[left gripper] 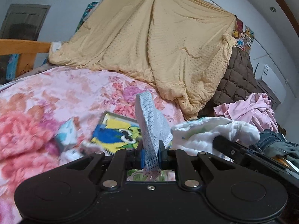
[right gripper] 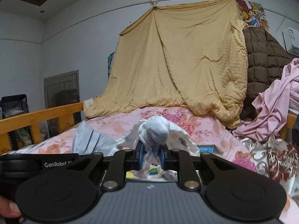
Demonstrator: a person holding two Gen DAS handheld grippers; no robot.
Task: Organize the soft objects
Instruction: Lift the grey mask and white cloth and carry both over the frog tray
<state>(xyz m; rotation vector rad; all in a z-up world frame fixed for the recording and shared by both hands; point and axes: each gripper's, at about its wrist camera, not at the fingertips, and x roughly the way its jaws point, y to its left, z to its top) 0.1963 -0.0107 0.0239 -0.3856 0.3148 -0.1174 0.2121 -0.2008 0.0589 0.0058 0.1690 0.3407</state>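
Observation:
My left gripper (left gripper: 151,155) is shut on a light blue-grey mesh cloth (left gripper: 152,123) that stands up from the jaws above the bed. The same cloth (right gripper: 87,140) shows at the left in the right wrist view. My right gripper (right gripper: 151,158) is shut on a bunched white cloth (right gripper: 156,130) with small prints, held just above the floral bedding. That white cloth (left gripper: 203,132) and the right gripper's black body (left gripper: 243,153) appear at the right in the left wrist view.
A pink floral quilt (left gripper: 56,97) covers the bed. A yellow blanket (right gripper: 177,59) hangs behind it, with a brown quilted coat (right gripper: 265,59) and pink clothes (right gripper: 276,100) at the right. A colourful book (left gripper: 114,130) lies on the quilt. A wooden bed rail (right gripper: 41,115) runs along the left.

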